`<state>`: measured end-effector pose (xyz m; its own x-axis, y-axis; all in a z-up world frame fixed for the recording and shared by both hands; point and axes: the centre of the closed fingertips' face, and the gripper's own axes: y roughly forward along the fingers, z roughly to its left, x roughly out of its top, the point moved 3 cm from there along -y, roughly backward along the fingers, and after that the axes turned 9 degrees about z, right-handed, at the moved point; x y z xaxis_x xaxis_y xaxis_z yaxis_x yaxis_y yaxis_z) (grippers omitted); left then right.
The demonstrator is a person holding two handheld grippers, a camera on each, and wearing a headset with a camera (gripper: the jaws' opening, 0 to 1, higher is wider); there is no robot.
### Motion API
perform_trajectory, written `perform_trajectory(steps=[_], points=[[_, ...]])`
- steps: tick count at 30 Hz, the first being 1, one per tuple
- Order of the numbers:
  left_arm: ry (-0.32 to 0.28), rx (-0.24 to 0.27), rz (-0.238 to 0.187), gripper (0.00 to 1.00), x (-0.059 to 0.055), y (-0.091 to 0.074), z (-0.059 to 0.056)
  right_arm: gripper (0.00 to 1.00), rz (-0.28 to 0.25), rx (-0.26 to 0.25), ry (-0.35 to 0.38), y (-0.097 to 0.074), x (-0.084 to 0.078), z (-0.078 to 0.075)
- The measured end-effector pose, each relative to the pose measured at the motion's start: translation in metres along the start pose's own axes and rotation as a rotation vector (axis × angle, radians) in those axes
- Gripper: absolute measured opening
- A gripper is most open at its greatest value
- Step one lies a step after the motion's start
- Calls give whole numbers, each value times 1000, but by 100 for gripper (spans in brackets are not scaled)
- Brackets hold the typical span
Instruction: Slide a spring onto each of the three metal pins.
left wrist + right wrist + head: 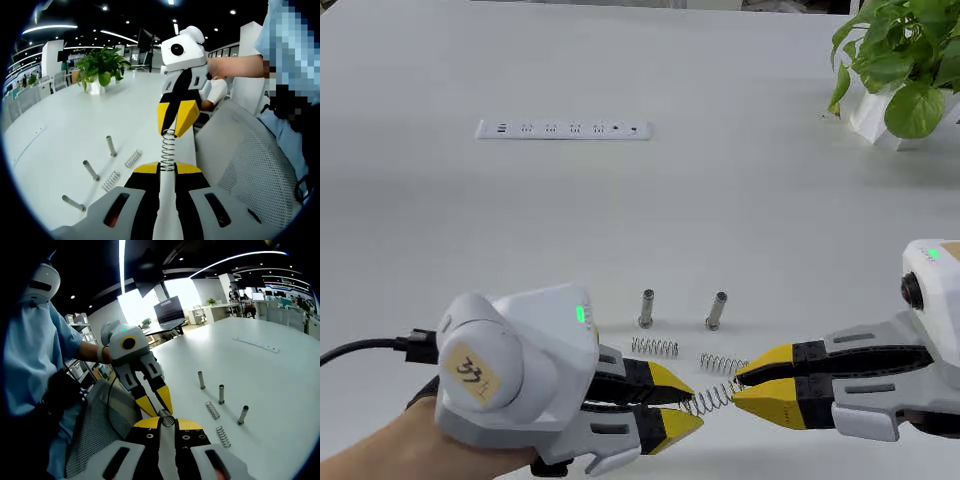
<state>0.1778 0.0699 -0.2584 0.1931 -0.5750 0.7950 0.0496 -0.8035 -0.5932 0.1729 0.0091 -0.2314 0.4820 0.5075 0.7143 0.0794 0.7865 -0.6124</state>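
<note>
First spring (713, 397) clamped end-to-end between my left tool (695, 403) and right tool (737, 385); next, I judge, one lets go and fetches a metal pin (717, 310).

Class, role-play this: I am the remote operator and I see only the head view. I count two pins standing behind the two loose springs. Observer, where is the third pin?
Observer: The right gripper view shows three pins in a row. The third pin is the farthest one.
Operator: Is it standing?
Observer: It looks upright there, like the other two.
Operator: Does it carry a spring?
Observer: No. In the left gripper view it is the pin nearest that camera, and its shaft is bare.
</note>
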Motion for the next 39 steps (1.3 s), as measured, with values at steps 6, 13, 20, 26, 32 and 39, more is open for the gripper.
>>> perform_trajectory(steps=[6,13,20,26,32,39], points=[[-3,9,17,7,-2,4,1,7,64,-52,-81,3,1,1],[6,22,42,7,-4,9,0,6,107,-82,-151,5,5,4],[5,28,48,7,-4,11,1,7,144,-103,-208,5,7,3],[3,28,48,6,-3,14,1,7,161,-114,-244,6,11,3],[-5,35,40,6,-3,14,2,7,186,-128,-282,7,12,2],[-12,32,29,6,-3,13,1,7,195,-127,-293,6,12,3]])
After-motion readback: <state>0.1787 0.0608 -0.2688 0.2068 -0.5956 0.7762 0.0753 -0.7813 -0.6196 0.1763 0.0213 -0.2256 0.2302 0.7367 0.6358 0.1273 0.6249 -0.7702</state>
